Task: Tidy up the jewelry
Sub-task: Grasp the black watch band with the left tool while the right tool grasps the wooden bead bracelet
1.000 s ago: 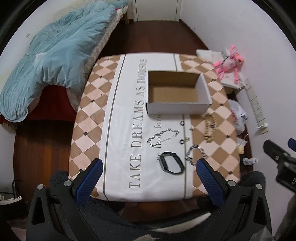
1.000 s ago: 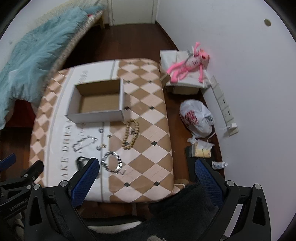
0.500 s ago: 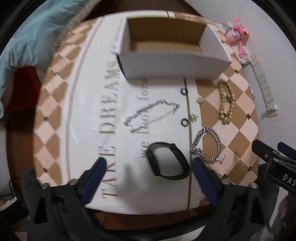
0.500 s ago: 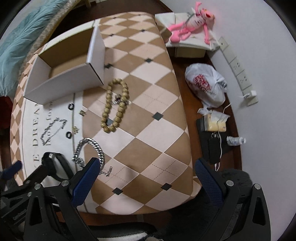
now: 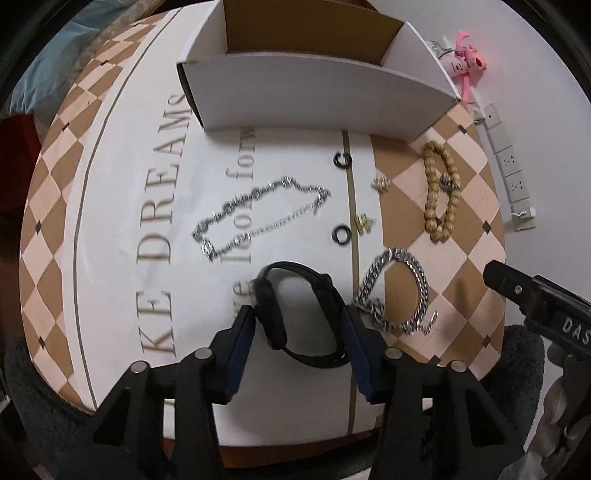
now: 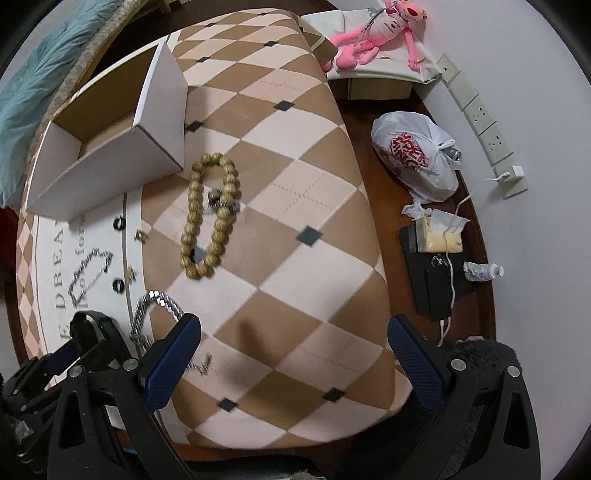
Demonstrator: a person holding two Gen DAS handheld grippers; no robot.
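A black wristband [image 5: 300,314] lies on the table between the blue fingers of my left gripper [image 5: 298,325], which is open around it, pads close to both sides. An open cardboard box [image 5: 314,74] stands at the far side. A thin silver chain [image 5: 258,218], a chunky silver bracelet [image 5: 399,291], a wooden bead bracelet [image 5: 441,192], two black rings [image 5: 341,236] and small gold earrings [image 5: 364,223] lie on the cloth. My right gripper [image 6: 293,354] is open and empty, hovering over the table's right side near the chunky bracelet [image 6: 157,306]. The bead bracelet [image 6: 210,218] lies ahead of it.
The table has a checked cloth [image 6: 295,184] with lettering. Right of the table, on the floor, are a white plastic bag [image 6: 417,155], a pink plush toy [image 6: 369,33], a power strip [image 6: 480,114] and small items. A blue blanket [image 6: 22,74] lies at the left.
Both grippers have moved down and forward toward the table. My left gripper has narrowed from wide open and now straddles the black wristband. The right gripper stays wide open.
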